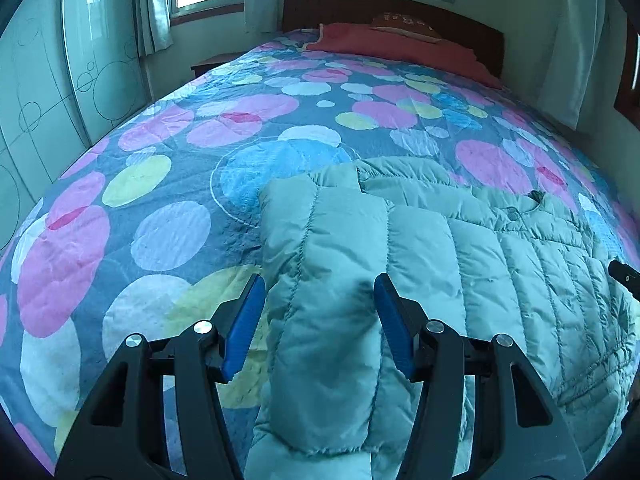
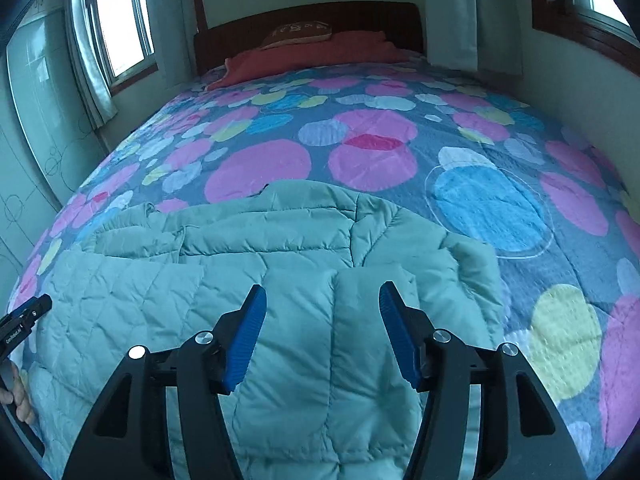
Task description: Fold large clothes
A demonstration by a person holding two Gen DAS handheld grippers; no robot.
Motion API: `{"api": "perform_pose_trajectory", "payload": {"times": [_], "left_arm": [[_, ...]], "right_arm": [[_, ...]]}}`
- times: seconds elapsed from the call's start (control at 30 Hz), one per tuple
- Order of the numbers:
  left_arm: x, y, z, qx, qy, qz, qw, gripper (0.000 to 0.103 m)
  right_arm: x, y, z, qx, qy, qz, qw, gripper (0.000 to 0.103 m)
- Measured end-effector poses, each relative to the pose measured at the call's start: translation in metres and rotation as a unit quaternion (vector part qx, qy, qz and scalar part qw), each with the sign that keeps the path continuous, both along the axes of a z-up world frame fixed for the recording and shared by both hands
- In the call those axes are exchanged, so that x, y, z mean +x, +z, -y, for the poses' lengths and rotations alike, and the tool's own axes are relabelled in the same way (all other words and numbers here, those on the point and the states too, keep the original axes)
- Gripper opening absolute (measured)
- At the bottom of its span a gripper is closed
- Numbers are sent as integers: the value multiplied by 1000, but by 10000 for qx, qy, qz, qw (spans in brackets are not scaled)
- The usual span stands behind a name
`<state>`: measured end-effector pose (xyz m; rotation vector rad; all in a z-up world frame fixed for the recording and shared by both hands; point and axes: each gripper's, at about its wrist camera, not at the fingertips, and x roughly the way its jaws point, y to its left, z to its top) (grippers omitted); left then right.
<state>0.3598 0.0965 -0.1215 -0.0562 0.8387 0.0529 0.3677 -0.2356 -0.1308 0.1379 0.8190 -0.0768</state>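
Left wrist view: pale green quilted puffer jacket (image 1: 420,264) spread across the near edge of the bed with the coloured-circle bedspread (image 1: 160,168), one sleeve folded in over the body. Left gripper (image 1: 320,322) with blue ribbed pads held about half open, straddling that puffy sleeve, pads beside it but not pressing. Right wrist view: right gripper (image 2: 322,334) likewise parted over the other folded-in sleeve of the jacket (image 2: 280,248), gripping nothing. Red blanket (image 2: 320,54) and brown pillow (image 2: 300,32) at the headboard end.
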Motion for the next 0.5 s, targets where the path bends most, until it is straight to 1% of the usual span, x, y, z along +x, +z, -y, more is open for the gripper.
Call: {"api": "perform_pose_trajectory", "payload": {"times": [0.03,0.07,0.1,0.13,0.2,0.3,0.33,0.4,0.47,0.5], "left_arm": [[6,-7,1,48,21,-117,9999,56],[12,-14,1,101,39,-255,9996,56],[16,-23,1,101,10,-383,9992,60],[20,-31,1,86,-42,-487,9988,61],[21,-36,1,102,-58,-491,9987,62],[12,-26,2,92,65,-439,9990,59],[6,-20,0,-3,126,-374,9992,59],[-9,-9,-1,-218,96,-180,9996,59],[-22,-8,1,-198,35,-88,9998,59],[-24,-12,3,-179,6,-146,9997,59]], "right_arm": [[7,-8,-1,-52,-36,-125,9999,59],[15,-20,0,-153,-103,-370,9991,59],[20,-30,0,-134,-89,-566,9983,59],[21,-36,1,-101,-66,-585,9982,59],[18,-35,1,-156,-52,-528,9985,59],[5,-22,2,-107,-124,-445,9989,59],[-4,-16,3,-48,-132,-352,9993,59],[-22,-9,3,-1,-130,-229,9997,59],[-36,-9,2,31,-109,-185,9998,59],[-40,-14,2,4,-104,-253,9996,59]]}}
